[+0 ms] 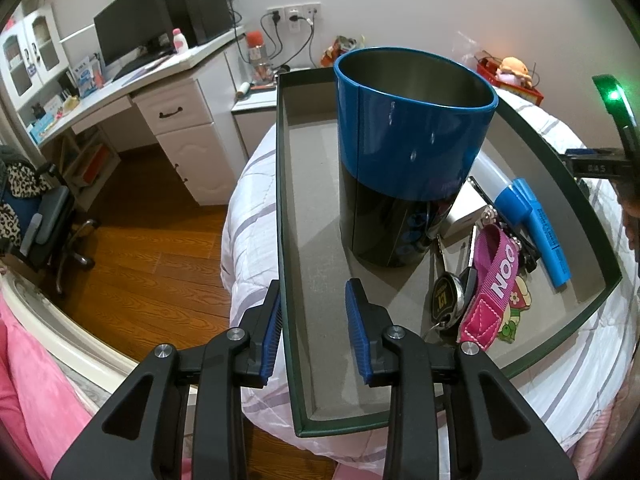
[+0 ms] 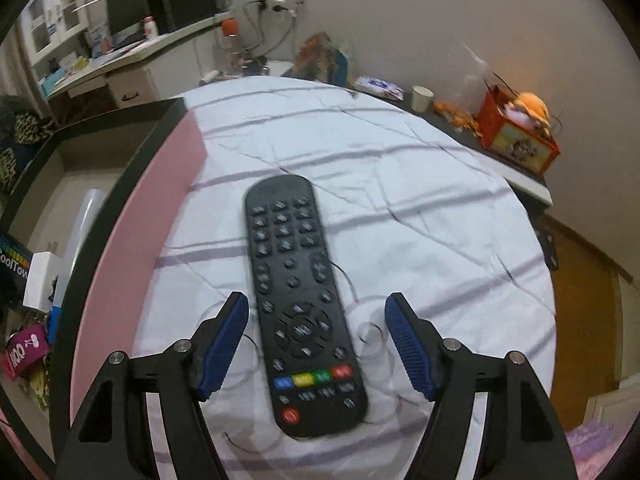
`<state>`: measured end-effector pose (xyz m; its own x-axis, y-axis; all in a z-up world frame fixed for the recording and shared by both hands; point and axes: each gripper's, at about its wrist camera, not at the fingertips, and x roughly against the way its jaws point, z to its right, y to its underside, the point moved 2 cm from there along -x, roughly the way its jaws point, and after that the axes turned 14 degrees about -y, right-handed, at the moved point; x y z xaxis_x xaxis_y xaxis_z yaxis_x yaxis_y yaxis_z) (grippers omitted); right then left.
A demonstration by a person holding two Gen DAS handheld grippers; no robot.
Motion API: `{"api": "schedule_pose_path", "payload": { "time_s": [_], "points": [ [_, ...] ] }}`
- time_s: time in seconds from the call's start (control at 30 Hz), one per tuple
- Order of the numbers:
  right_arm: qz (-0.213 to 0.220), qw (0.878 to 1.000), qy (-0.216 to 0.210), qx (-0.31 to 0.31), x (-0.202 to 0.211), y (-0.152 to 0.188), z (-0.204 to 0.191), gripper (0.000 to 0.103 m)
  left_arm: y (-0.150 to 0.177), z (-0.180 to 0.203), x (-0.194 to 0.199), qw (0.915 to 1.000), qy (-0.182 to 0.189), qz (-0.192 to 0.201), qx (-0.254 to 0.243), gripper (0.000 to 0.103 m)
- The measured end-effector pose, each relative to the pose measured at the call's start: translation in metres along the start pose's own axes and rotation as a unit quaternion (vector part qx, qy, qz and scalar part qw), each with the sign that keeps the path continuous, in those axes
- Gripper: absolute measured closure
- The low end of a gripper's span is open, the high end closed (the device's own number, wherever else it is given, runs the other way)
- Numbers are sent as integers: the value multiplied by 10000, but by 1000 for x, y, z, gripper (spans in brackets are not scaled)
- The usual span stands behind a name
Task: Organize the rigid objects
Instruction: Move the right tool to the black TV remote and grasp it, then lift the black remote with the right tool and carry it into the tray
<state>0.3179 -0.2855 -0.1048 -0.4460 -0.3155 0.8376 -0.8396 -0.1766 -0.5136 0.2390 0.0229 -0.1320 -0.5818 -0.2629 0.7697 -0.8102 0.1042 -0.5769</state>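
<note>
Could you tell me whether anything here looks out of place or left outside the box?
Yes: the black remote control lies alone on the white striped bedspread, outside the dark-rimmed cardboard box that holds the other items. The open right gripper straddles it, apparently not yet touching.

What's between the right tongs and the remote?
Nothing visible. The remote lies flat on the bedspread, its lower half already between the open right tongs; both fingers stand clear of its sides.

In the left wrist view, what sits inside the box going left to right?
Bare box floor → blue canister → tape measure → pink lanyard strap → blue marker.
</note>
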Motion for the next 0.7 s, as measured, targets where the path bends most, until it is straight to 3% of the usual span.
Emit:
{"api": "schedule_pose_path", "payload": {
  "time_s": [0.23, 0.3, 0.7],
  "points": [
    [2, 9998, 75, 208, -18, -4, -7, 31, 0, 1, 0, 10000, -2, 5, -1, 73],
    [96, 9999, -32, 137, -12, 0, -7, 56, 0, 0, -1, 10000, 2, 5, 5, 73],
    [186, 9993, -305, -87, 11, 33, -14, 59, -1, 1, -2, 10000, 29, -4, 24, 72]
  ]
}}
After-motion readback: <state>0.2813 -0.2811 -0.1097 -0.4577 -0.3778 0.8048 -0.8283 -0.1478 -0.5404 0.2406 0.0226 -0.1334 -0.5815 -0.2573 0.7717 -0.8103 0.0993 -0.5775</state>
